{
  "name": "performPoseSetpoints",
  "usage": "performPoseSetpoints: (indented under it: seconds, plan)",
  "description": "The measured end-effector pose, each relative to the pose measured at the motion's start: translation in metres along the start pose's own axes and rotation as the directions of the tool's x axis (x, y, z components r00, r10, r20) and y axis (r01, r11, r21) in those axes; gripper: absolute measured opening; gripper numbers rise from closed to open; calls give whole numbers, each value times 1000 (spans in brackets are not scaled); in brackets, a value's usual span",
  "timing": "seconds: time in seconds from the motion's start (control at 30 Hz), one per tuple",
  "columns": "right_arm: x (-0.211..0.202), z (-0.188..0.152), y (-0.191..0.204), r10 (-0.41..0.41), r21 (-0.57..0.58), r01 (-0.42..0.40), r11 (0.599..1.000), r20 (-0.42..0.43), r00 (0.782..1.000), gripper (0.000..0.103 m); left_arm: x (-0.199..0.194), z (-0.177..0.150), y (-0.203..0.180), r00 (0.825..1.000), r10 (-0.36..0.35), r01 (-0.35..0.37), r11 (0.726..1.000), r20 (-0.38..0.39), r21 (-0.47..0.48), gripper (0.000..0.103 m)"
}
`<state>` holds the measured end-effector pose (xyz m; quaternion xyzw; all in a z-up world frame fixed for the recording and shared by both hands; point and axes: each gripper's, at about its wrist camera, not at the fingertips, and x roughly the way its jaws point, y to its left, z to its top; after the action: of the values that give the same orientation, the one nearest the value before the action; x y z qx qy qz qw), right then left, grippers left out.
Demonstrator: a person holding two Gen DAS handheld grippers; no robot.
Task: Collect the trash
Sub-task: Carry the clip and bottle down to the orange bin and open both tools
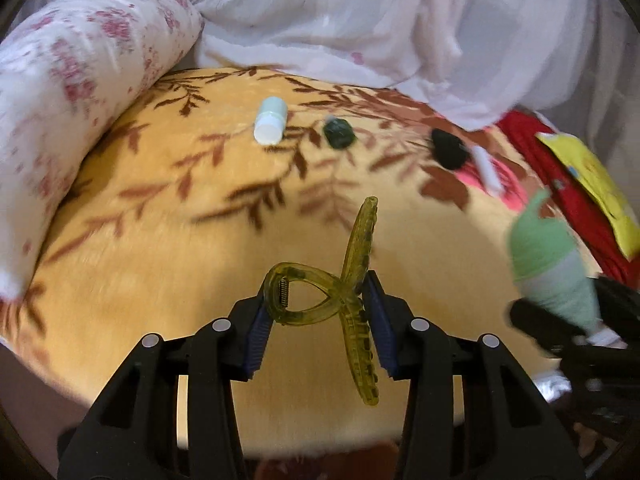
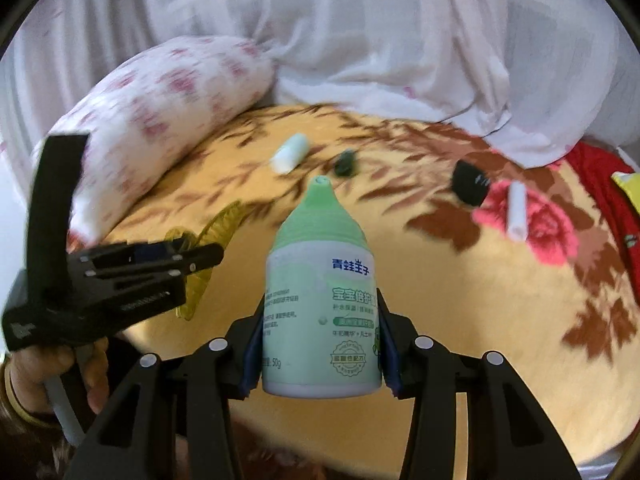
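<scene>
Clamped crosswise in the left gripper is a yellow hair clip; the right gripper grips a green bottle upright. Remaining litter, including a white bottle, lies ahead on the blanket, nearer the left.

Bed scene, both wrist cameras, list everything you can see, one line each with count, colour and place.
Hair claw clip: one, translucent yellow-green, clamped in left gripper.
Green bottle: one, pale green, clamped in right gripper.
Small white bottle: one, white and mint, lying on blanket.
Dark green lump: one, beside the small white bottle.
Black item: one, further right.
White tube: one, on pink flower print.
Blanket: one, yellow with brown leaves.
Pillow: one, white with pink flowers, left.
Left gripper: black.
Right gripper: black.
</scene>
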<state>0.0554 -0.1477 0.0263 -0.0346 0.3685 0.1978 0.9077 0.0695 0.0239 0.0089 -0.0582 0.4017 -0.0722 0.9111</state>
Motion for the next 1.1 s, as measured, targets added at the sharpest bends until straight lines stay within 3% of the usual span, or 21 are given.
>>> performPoseSetpoints:
  seconds: [0.17, 0.37, 0.77, 0.83, 0.87, 0.9, 1.0, 1.1]
  plan:
    - [-13, -55, 30, 76, -45, -82, 996, -110, 991, 46, -34, -57, -10, 996, -55, 59, 997, -64, 55, 43]
    - [-14, -115, 55, 109, -82, -133, 988, -248, 963, 46, -40, -109, -8, 975, -103, 117, 991, -196, 64, 43]
    - [3, -169, 71, 161, -53, -198, 979, -399, 903, 47, -38, -149, -1, 954, -76, 105, 991, -291, 85, 43]
    - [4, -172, 72, 165, -51, -204, 978, -414, 895, 56, -37, -150, 0, 949, -74, 105, 991, -308, 85, 43]
    - [3, -172, 71, 164, -52, -202, 978, -409, 897, 68, -37, -151, 0, 946, -72, 104, 991, -315, 87, 45]
    - [1, -171, 69, 157, -49, -193, 980, -404, 901, 70, -38, -151, -1, 945, -68, 102, 991, -319, 91, 49]
    - [-1, -168, 62, 148, -38, -176, 984, -389, 909, 70, -41, -150, -3, 950, -48, 85, 991, -310, 106, 60]
    - [-4, -165, 50, 134, -22, -152, 988, -368, 920, 71, -43, -147, -3, 954, -46, 82, 991, -297, 110, 63]
